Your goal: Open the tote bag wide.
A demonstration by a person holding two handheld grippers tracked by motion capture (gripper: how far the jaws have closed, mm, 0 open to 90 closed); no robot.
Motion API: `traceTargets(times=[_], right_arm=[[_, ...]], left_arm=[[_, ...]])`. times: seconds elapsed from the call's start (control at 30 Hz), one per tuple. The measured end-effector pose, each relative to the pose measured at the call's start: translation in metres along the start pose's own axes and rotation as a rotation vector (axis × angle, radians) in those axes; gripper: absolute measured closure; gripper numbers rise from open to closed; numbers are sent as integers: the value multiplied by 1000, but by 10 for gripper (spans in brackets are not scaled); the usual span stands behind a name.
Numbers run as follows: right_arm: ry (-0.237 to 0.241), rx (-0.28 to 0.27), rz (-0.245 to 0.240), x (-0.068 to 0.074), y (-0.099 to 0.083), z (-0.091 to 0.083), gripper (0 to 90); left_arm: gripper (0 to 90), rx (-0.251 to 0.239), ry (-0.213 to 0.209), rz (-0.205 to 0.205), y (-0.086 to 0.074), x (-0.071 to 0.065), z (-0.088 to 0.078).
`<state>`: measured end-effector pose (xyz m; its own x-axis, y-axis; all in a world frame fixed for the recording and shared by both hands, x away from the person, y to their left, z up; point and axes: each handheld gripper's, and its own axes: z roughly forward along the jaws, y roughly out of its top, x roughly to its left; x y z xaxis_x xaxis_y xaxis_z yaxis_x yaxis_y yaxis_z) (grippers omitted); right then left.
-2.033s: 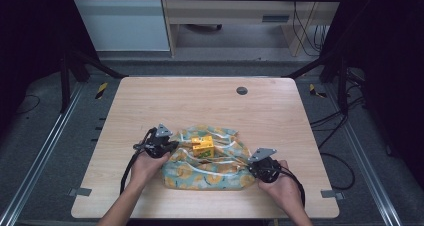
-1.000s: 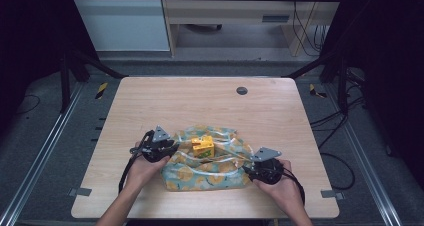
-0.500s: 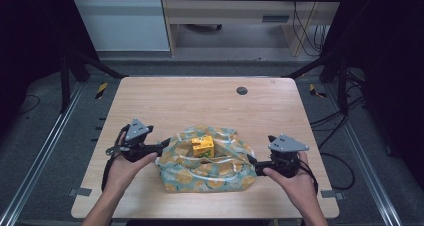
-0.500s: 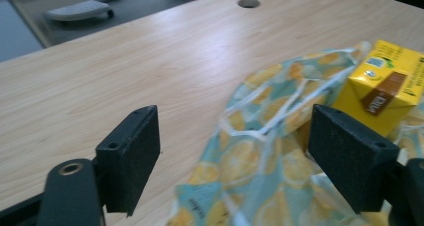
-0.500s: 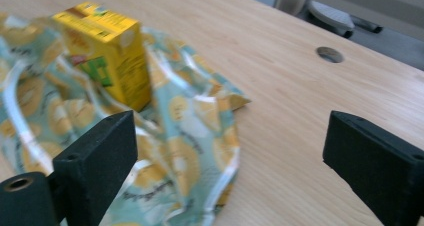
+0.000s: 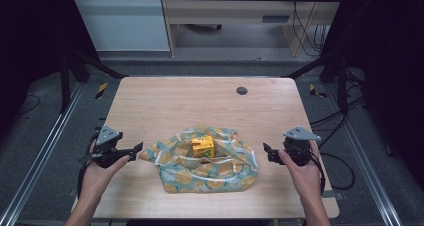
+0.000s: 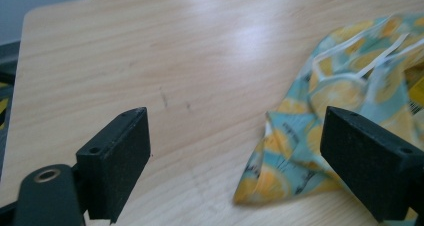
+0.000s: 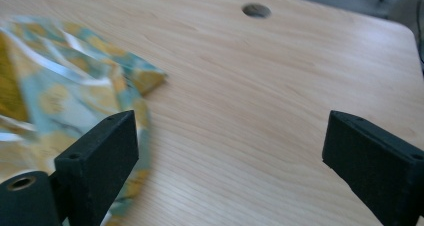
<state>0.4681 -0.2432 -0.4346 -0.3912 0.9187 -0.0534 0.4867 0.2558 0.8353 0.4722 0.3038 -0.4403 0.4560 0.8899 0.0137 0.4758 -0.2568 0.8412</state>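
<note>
Pale wooden table (image 6: 165, 106) under dark framing, round hole (image 6: 242, 90) toward 12 o'clock. High view: crumpled cloth (image 6: 210, 168) with lemon print near the front middle, small yellow box (image 6: 203, 146) on top; print on the box too small to read. Left gripper (image 6: 136, 150) at 9 o'clock of the cloth, just beside its corner, jaws apart, empty. Right gripper (image 6: 266, 153) at 3 o'clock, near the cloth edge, jaws apart, empty.

Left gripper view: jaws wide, cloth corner (image 7: 280, 166) between them toward 3 o'clock, not clamped; dark print there unreadable.

Right gripper view: jaws wide over bare wood, blurred cloth (image 8: 65, 91) at 9 o'clock, hole (image 8: 256, 10) at 12.
</note>
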Motion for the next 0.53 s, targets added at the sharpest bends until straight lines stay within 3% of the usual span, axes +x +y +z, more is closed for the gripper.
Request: traceTargets(times=[0.13, 0.2, 0.33, 0.4, 0.43, 0.53], right_arm=[[-34, 15, 30, -9, -14, 8, 86], [-38, 25, 40, -12, -22, 12, 86], [-43, 34, 67, -14, -38, 18, 84], [-43, 40, 65, -14, -41, 19, 81], [-41, 51, 72, -14, -45, 19, 77], [-47, 49, 79, -15, -46, 18, 75]], left_arm=[[105, 31, 26, -30, -23, 11, 3], [101, 49, 29, -37, -31, 14, 4], [97, 56, 23, -89, -41, 20, 6], [90, 67, 23, -80, -42, 20, 6], [86, 100, 32, -57, -45, 21, 8], [85, 113, 35, -62, -46, 22, 9]])
